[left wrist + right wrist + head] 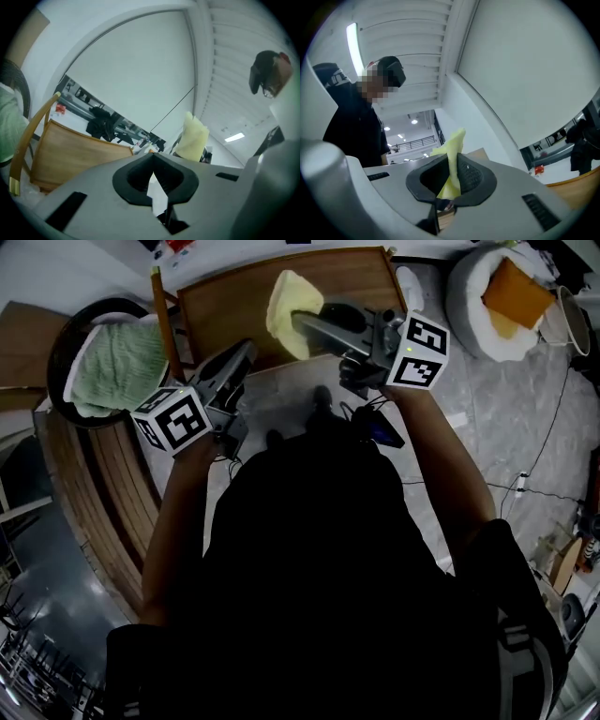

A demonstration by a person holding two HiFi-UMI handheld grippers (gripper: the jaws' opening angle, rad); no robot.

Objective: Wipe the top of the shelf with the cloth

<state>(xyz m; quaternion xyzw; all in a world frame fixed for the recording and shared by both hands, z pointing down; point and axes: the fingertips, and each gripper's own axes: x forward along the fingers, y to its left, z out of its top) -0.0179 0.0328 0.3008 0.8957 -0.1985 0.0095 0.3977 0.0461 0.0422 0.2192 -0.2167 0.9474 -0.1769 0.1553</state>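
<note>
A pale yellow cloth (289, 298) hangs bunched over the brown wooden shelf top (225, 310) at the top of the head view. My right gripper (302, 324) is shut on the cloth's lower edge; in the right gripper view the cloth (453, 143) sticks up from between the closed jaws of that gripper (451, 165). My left gripper (247, 349) hovers at the shelf's near edge, left of the cloth, shut with nothing in it. In the left gripper view this gripper (153, 158) points upward, with the cloth (193, 138) to its right and the shelf (70, 150) to its left.
A dark chair with a green cushion (117, 357) stands left of the shelf, above a slatted wooden bench (103, 484). A white pouf with an orange cushion (511, 292) sits at the back right. Cables (534, 474) lie on the floor. A person in black (351, 122) shows in the right gripper view.
</note>
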